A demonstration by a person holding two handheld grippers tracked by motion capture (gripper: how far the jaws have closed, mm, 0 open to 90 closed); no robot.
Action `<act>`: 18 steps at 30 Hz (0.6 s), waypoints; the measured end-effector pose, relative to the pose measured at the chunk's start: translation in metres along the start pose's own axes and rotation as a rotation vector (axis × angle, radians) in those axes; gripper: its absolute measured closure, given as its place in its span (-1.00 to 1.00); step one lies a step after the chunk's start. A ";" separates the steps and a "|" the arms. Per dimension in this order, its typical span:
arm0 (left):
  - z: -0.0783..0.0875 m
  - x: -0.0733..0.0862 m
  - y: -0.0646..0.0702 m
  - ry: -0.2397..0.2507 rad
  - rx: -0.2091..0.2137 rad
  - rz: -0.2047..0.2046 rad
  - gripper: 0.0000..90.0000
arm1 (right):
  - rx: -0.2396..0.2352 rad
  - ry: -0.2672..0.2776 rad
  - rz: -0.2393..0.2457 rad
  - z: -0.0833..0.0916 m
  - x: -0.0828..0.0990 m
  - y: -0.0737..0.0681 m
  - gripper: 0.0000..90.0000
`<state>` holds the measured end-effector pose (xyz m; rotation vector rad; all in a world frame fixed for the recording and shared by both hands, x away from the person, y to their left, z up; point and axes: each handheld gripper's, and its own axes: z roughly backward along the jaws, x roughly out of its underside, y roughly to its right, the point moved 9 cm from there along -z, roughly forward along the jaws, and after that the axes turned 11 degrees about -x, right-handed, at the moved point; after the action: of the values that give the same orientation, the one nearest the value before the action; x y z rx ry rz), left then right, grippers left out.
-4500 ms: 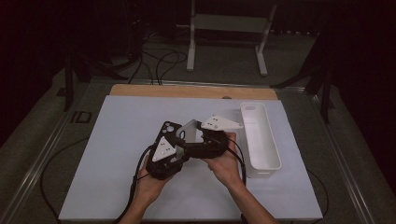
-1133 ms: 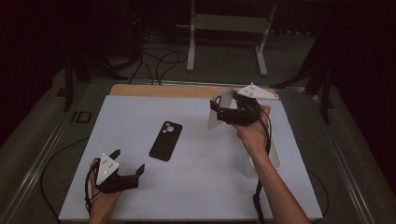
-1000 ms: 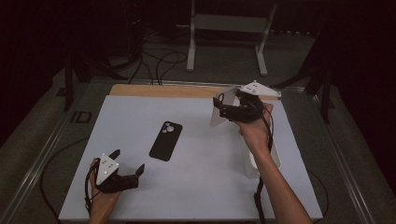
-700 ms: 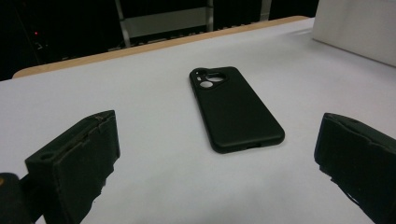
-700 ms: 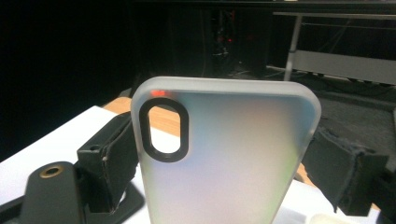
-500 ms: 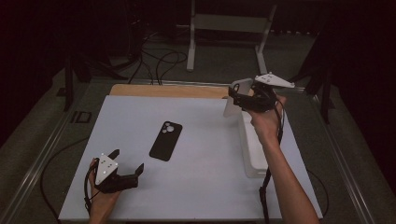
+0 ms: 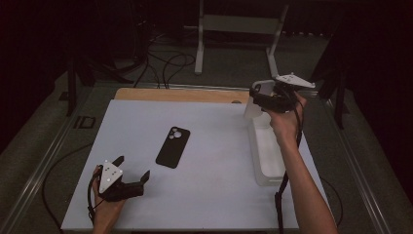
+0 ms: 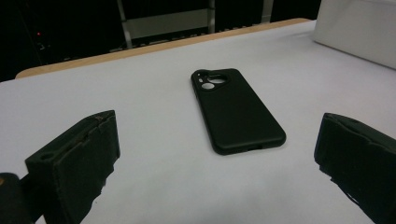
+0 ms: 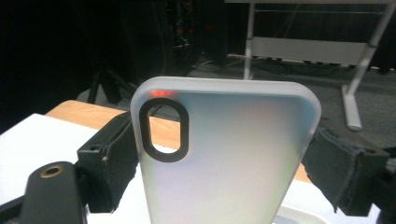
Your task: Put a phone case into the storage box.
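Note:
A black phone case (image 7: 173,146) lies flat, back up, in the middle of the white mat (image 7: 214,195). My left gripper (image 7: 130,168) rests open near the mat's front left corner, a short way from that case. In the left gripper view the black case (image 8: 236,112) lies ahead between the spread jaws of the left gripper (image 8: 217,163), untouched. My right gripper (image 7: 258,97) is raised at the far right, shut on a frosted translucent phone case (image 7: 254,105) above the far end of the white tray (image 7: 267,168). The frosted case (image 9: 224,158) stands upright between the right gripper's pads (image 9: 107,158), with a black-rimmed camera cutout.
The long white tray runs along the mat's right side; its wall (image 8: 359,28) appears at the upper right of the left gripper view. A wooden strip (image 7: 180,94) edges the table's far side. Cables and a metal stand (image 7: 238,29) sit on the floor beyond.
My right gripper has carried the frosted case rightward and farther away, from above the mat to over the tray's far end. The left gripper and the black case have stayed put.

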<state>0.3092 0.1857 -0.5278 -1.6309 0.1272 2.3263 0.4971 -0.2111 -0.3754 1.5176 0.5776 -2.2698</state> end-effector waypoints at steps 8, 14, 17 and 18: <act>0.001 -0.001 -0.001 0.006 -0.007 0.002 -0.99 | 0.056 -0.021 -0.016 -0.001 0.004 0.020 -0.63; 0.001 -0.001 -0.002 0.007 -0.007 0.003 -0.99 | 0.101 -0.047 -0.024 -0.005 0.011 0.033 -0.63; 0.001 -0.001 -0.002 0.008 -0.008 0.002 -0.99 | 0.114 -0.058 -0.031 -0.006 0.014 0.038 -0.63; 0.001 -0.001 -0.002 0.009 -0.009 0.003 -0.99 | 0.122 -0.062 -0.031 -0.007 0.015 0.040 -0.63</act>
<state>0.3091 0.1872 -0.5261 -1.6463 0.1209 2.3252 0.5169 -0.2430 -0.3976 1.4972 0.4564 -2.4060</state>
